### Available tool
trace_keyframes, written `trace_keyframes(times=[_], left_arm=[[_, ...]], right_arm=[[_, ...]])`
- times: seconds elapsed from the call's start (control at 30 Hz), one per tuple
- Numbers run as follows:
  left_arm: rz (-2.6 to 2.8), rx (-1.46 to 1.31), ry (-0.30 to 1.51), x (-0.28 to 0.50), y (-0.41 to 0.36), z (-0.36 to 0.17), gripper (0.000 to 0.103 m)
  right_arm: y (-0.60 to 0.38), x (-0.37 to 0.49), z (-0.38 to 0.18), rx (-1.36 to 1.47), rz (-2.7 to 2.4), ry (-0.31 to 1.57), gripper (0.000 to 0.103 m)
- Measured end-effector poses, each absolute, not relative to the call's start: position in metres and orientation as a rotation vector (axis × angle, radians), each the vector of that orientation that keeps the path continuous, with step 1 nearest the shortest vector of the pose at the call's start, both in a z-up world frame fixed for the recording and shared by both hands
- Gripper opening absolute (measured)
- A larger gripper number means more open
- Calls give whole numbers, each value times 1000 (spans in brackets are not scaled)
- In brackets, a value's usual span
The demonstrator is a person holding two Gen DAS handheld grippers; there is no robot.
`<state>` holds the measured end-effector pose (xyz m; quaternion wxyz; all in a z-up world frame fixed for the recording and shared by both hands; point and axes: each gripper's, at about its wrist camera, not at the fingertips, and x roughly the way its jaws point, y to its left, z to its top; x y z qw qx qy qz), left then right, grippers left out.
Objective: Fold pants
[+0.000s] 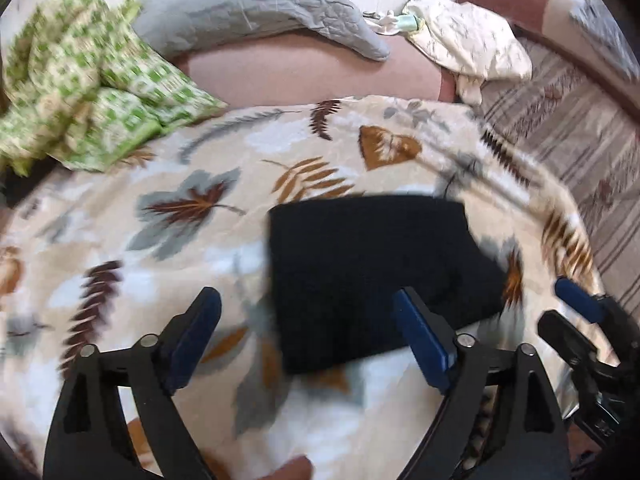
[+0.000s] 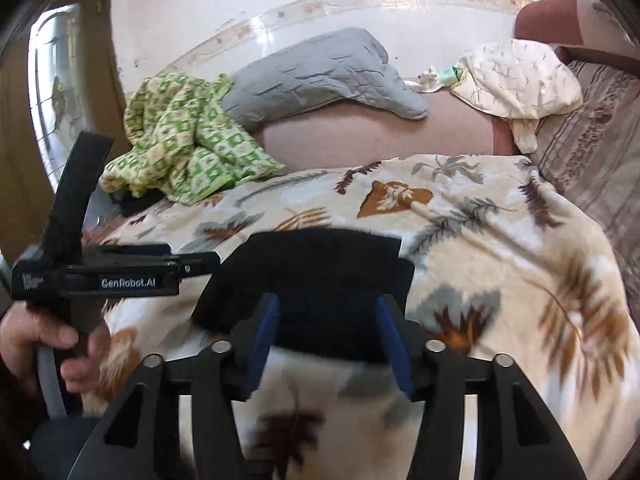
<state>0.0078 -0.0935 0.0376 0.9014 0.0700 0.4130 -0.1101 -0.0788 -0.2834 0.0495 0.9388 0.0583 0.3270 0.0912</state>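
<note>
Two grippers are hovering over the near edge of a leaf-print blanket (image 1: 192, 208). The left gripper (image 1: 306, 326) is spreading its jaws wide and empty; the right gripper (image 2: 328, 336) is holding its jaws moderately apart, also empty. Just ahead, the black pants (image 1: 376, 276) are lying in a compact folded rectangle on the blanket, straight in front of the right gripper and off toward the left one's right finger, so the right appears nearer. Its long axis is running roughly crosswise. Farther back, a green checked cloth (image 1: 92, 92) and a grey pillow (image 2: 320, 76) are resting.
</note>
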Motion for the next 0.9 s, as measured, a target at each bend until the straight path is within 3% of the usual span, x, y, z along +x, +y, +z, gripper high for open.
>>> trace_keyframes(times=[0.07,0.27,0.47,0.9], left_arm=[[-191,183,814,-11,-92,44,103],[-157,196,721,-50,-91,61,103],[-177,194,726,-65,-92,65,103],[-195,195,790,-63,-100,54,103]], right_arm=[[-279,-94,48,82,165,671,56],[-278,-112,41,10,112,678,59],[-288,-123,38,76,90,683,59],[-263,-126,39,-64,94,680,61]])
